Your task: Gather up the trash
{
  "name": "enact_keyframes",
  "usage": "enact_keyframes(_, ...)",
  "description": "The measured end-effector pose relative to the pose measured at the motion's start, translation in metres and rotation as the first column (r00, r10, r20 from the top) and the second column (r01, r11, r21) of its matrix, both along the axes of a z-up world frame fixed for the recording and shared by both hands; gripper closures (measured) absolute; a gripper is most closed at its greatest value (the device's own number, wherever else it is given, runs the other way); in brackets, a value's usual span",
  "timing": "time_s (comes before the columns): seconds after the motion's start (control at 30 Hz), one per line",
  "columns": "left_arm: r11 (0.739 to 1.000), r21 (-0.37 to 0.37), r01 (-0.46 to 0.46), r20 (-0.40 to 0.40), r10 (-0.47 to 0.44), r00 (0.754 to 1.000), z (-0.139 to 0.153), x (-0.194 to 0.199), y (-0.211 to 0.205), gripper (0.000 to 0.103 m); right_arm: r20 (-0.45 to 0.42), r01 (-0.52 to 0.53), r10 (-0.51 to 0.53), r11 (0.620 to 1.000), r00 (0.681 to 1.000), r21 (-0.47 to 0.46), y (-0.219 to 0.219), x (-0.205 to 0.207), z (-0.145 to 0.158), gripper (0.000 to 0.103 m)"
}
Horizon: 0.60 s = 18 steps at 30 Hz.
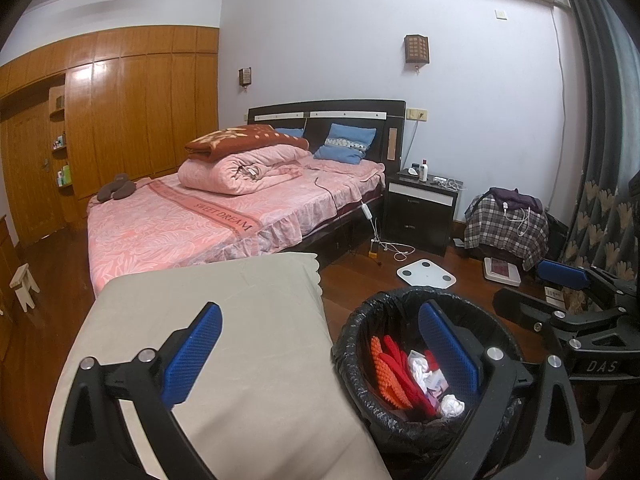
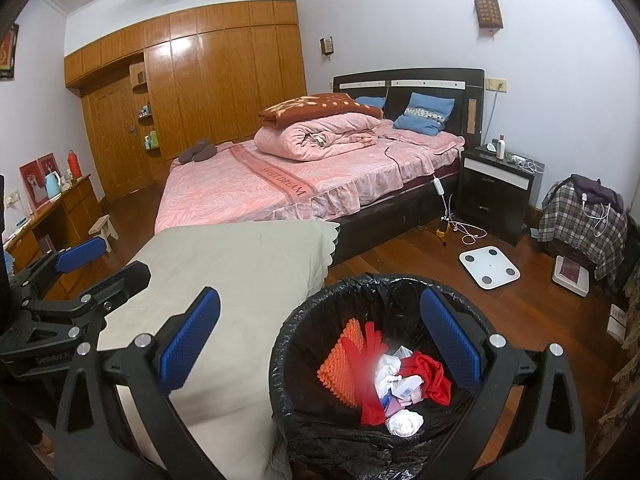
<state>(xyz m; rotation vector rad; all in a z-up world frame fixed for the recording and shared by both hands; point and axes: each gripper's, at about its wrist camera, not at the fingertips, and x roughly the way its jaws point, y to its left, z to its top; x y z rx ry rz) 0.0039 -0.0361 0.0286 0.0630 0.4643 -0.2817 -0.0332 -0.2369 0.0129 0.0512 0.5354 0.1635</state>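
Both grippers hang over a trash bin (image 2: 384, 364) lined with a black bag (image 1: 360, 360), which stands on the wooden floor (image 2: 532, 320) just beside a surface covered in beige cloth (image 1: 224, 340). The left gripper (image 1: 320, 356) has its blue-padded fingers (image 1: 192, 356) spread wide and grasps nothing; one finger sits over the beige cloth, the other over the bin's mouth. The right gripper (image 2: 320, 352) is likewise released and empty, with one of its fingers (image 2: 452, 340) above the bin opening. Inside the bin lie the collected trash: an orange nubbed piece (image 2: 340, 368), red fabric (image 2: 428, 376), crumpled white paper (image 2: 404, 422) and a small white packet (image 2: 408, 386). Behind stand a bed with pink bedding (image 2: 256, 188), a dark nightstand (image 2: 492, 196), a white bathroom scale (image 2: 489, 267) on the floor, and wooden wardrobes (image 2: 224, 80).
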Motion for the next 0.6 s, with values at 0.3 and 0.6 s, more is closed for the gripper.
enact_keyframes(0.3,1.0,0.001,0.001,-0.003,-0.001,1.0,-0.0019,-0.0004,-0.0008,0.006,-0.001,0.001,-0.001,1.0,1.0,0.001,0.0011,0.0002,-0.0009,0.006)
enact_keyframes(0.6,1.0,0.004,0.002,-0.009,-0.002,1.0,-0.0071,-0.0006,-0.0028,0.006,-0.002,0.0,0.0,1.0,1.0,0.001,0.0019,0.0008,-0.0003,0.006)
